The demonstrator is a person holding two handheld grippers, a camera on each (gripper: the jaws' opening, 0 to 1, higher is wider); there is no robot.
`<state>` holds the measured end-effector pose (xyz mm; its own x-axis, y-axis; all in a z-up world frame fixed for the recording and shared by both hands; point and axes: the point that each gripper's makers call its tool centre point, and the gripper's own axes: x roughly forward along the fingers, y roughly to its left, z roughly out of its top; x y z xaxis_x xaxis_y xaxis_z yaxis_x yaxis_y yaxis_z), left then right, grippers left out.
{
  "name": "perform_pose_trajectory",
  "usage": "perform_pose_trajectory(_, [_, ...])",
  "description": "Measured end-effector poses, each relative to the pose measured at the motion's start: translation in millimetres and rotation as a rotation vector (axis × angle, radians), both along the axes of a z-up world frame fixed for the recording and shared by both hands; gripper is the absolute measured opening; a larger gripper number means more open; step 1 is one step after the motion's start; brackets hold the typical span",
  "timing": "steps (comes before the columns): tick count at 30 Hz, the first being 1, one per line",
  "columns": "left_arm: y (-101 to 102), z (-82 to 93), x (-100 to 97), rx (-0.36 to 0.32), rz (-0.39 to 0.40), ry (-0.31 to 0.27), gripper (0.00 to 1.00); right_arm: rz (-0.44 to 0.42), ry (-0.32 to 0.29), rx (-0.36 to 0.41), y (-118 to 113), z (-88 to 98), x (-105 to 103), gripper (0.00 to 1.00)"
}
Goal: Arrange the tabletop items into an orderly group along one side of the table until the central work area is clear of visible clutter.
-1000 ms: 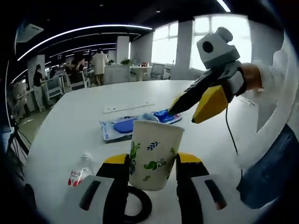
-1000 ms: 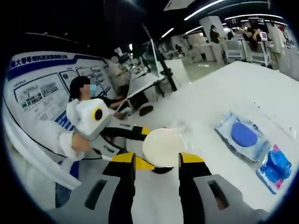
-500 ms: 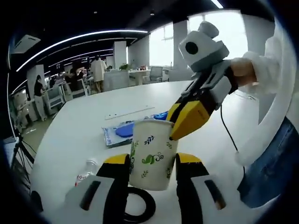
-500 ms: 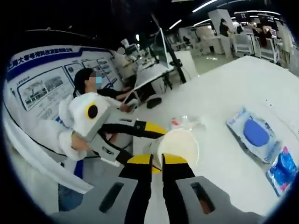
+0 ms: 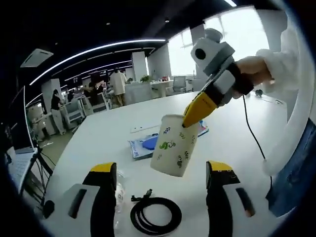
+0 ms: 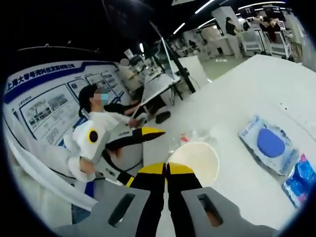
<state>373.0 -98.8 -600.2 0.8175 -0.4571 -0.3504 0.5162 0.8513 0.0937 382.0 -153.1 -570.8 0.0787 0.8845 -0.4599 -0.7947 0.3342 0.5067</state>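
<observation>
Left gripper view
Cup (image 5: 175,146): white paper, green leaf print, tilted, lifted off the white table (image 5: 98,143), rim pinched by the right gripper (image 5: 196,112).
Left gripper (image 5: 165,183): jaws wide, nothing between; half a second ago close around the cup.
Table: black cable coil (image 5: 155,216), bottle (image 5: 120,190), blue packets (image 5: 144,145); open office behind.

Right gripper view
Right gripper (image 6: 166,170): jaws closed on the rim of the cup (image 6: 194,162), apparently.
Left gripper (image 6: 146,136): apart from the cup.

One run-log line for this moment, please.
phase: cup handover | right gripper: shut on paper cup rim, cup tilted above table | left gripper: open, released | cable coil: on table
</observation>
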Motion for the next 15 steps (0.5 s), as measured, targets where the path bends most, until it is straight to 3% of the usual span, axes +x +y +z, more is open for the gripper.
perform_pose_trajectory(4, [19,2.3,-0.5,-0.047,0.065,0.003,1.00,-0.003,-0.007,-0.017,1,-0.9,4,0.00])
perform_pose_trajectory(6, [30,0.6,-5.7,-0.072,0.098,0.029,1.00,-0.002,-0.012,-0.026,2,-1.6,8,0.00])
perform_pose_trajectory(11, [54,-13.6,-28.6,-0.037,0.155,0.051,1.00,-0.003,-0.037,-0.058,2,2.2,21,0.00])
perform_pose_trajectory(15, [69,-26.3,-45.8,-0.083,0.222,0.089,1.00,-0.006,-0.044,-0.083,2,6.6,32,0.00])
